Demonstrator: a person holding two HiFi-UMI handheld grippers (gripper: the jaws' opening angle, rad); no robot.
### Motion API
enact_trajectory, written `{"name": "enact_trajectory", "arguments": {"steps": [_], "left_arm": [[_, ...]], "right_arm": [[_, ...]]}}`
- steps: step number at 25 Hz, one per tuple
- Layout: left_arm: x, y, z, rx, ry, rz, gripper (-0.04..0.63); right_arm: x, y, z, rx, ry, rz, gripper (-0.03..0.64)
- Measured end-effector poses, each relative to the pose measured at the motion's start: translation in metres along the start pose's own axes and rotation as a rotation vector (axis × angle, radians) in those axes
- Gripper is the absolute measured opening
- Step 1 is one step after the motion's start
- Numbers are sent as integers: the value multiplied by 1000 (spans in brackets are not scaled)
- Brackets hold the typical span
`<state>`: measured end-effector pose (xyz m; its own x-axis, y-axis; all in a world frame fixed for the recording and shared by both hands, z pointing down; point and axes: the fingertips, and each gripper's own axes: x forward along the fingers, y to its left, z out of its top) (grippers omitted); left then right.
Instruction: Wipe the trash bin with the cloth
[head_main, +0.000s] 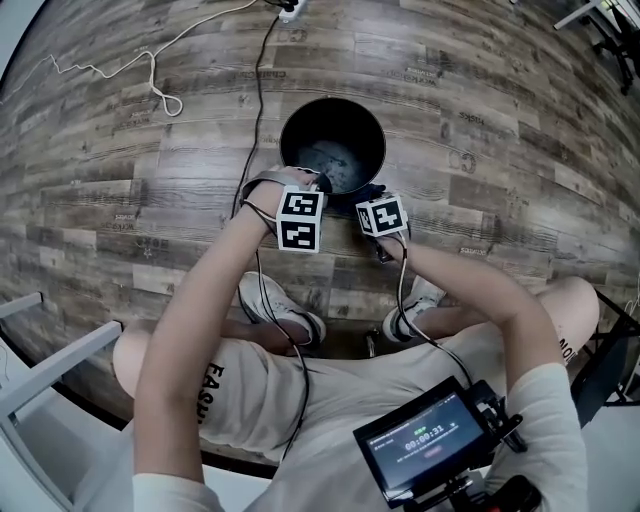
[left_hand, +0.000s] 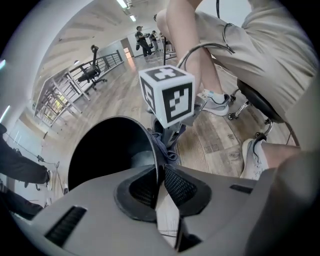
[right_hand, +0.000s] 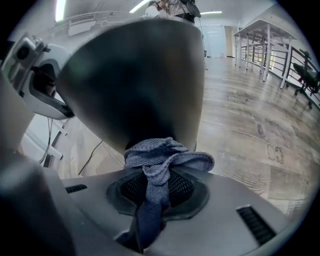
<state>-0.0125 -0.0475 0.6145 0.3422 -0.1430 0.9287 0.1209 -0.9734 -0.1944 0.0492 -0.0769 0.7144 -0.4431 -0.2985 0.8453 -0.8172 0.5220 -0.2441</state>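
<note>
Left tool stands nearly closed. Its two pads pinch the thin wall of the trash bin at the rim, one pad inside the mouth and one outside. The right tool is clamped on the cloth. A strip of the cloth runs back between the pads, and a crumpled bunch sticks out ahead of them.

The bin stands upright on the wooden floor, mouth up, just beyond the person's shoes and well away from the floor's visible edges. Both tools sit at the side of the rim nearest the person, close beside each other.

From the right tool the bin's outer wall lies straight ahead, and the bunch of cloth appears to touch it near the top. The bin's long axis is vertical, so I judge a wiping stroke would run down the wall or around its curve. The right hand would do the wiping while the left steadies the rim.

The bin is round, dark and smooth, with a dull sheen on the outside, and it narrows toward its base. A paler patch shows on its bottom inside. The cloth is a blue-grey knit, soft and bunched.
</note>
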Motion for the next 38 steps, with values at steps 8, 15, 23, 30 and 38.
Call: {"name": "enact_trajectory", "arguments": {"steps": [8,15,23,30,38], "left_arm": [[1,2,1,-10,-3,3,52],[2,4,1,-68,4,0,54],[3,13,3,-192,28,19,55],[11,21,15,-380,63,75,55],[4,17,26,-379,-43,64,99]], "right_arm": [[66,-25,-36,-11,50,-45,81],[70,-19,-52,-15,158,35,82],[-29,-8,-55,-103,131,119,81],[-99,0,-17,-36,-37,182,81],[-124,21,25,-61,-136,162,81]]}}
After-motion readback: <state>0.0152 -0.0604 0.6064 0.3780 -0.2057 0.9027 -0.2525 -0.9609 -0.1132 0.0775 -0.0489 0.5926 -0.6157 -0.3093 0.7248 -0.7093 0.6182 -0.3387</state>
